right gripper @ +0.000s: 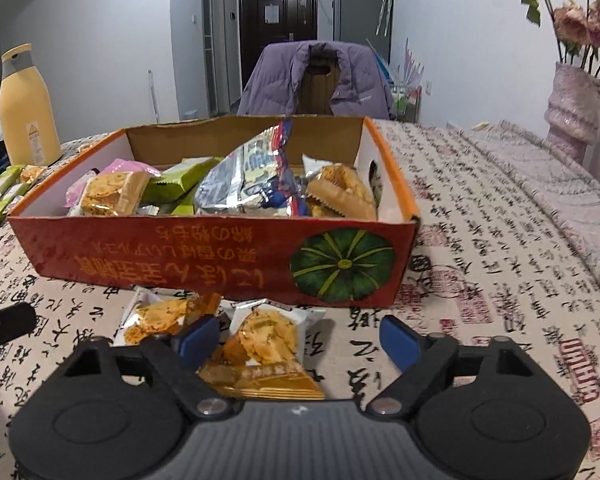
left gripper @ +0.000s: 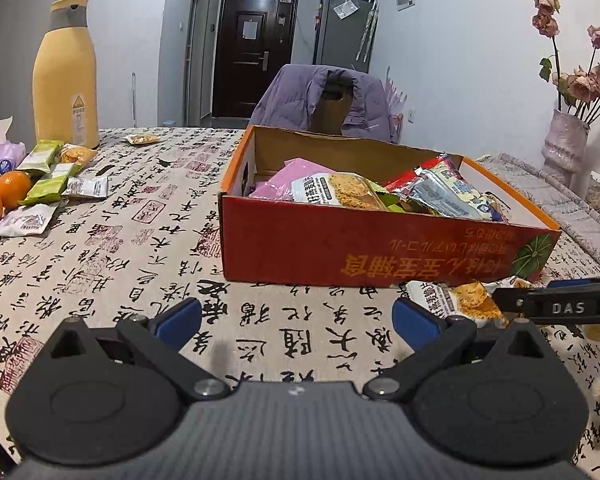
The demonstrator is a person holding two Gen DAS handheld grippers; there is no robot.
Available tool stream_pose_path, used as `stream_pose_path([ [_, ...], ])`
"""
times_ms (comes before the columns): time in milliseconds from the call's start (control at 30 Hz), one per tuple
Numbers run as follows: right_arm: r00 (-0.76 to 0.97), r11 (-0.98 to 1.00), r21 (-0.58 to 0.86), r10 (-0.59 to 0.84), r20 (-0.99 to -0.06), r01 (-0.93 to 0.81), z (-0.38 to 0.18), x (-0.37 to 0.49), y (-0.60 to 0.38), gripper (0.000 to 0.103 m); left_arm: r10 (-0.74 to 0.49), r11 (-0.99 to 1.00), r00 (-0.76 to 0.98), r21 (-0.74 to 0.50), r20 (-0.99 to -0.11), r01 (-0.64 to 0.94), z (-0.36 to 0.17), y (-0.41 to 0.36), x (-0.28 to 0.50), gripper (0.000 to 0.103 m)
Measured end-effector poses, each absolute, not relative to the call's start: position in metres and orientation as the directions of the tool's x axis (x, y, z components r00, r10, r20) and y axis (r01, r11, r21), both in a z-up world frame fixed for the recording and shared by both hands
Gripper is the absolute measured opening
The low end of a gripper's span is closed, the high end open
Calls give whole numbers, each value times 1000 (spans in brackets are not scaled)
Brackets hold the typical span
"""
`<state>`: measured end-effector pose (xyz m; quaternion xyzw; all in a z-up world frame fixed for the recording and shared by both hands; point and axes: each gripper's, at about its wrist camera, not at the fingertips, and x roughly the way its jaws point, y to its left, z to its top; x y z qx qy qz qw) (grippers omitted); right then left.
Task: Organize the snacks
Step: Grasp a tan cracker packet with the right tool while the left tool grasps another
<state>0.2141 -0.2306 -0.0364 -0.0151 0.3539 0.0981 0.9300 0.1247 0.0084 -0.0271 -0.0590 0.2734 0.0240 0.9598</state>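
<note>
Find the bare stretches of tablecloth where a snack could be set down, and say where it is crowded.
Free: the tablecloth between the red box and the snacks beside the oranges, and the cloth right of the box. Crowded: inside the box, the corner by the yellow bottle, and just before the box, where two packets lie at the right hand-held gripper.

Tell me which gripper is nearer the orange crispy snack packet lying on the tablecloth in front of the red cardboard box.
Right. The right gripper straddles the orange crispy snack packet, fingers open. The left gripper sits off to the packet's left, empty.
</note>
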Motion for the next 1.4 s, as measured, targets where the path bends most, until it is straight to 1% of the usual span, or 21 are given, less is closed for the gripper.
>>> stream_pose_path([
  [33,726,980,46,176,-664,-195,-38,215,-230,79,12,991,849,-104,-528,-79,-27,9,125,103],
  [67,722,979,47,177,-669,-196,-41,215,-228,72,11,991,848,-108,-529,-80,-27,9,125,103],
  [100,720,979,44,177,-671,-199,-43,215,-227,71,9,991,848,-111,-530,-80,-27,10,125,103],
  [200,729,976,32,182,-660,-215,-43,211,-223,61,8,990,847,-113,-531,-80,-27,10,125,103],
  [267,729,971,32,199,-655,-236,-41,209,-222,46,7,991,847,-112,-532,-79,-28,10,125,103],
  [300,730,970,27,201,-653,-243,-41,208,-220,44,8,991,846,-111,-532,-79,-28,9,125,103],
  [433,747,967,3,198,-634,-254,-39,199,-219,41,9,990,846,-113,-533,-81,-28,10,125,103],
  [667,796,972,-10,188,-575,-237,-29,183,-238,41,14,991,842,-107,-540,-85,-29,9,126,103],
  [833,813,980,-8,160,-560,-199,-29,179,-261,41,22,992,837,-93,-546,-86,-29,8,127,103],
  [1067,832,990,20,130,-540,-142,-30,180,-288,41,41,997,821,-29,-569,-70,-28,-5,131,103],
  [1400,841,990,70,144,-522,-125,-35,182,-297,41,-6,1000,807,-10,-590,0,-17,-45,147,103],
])
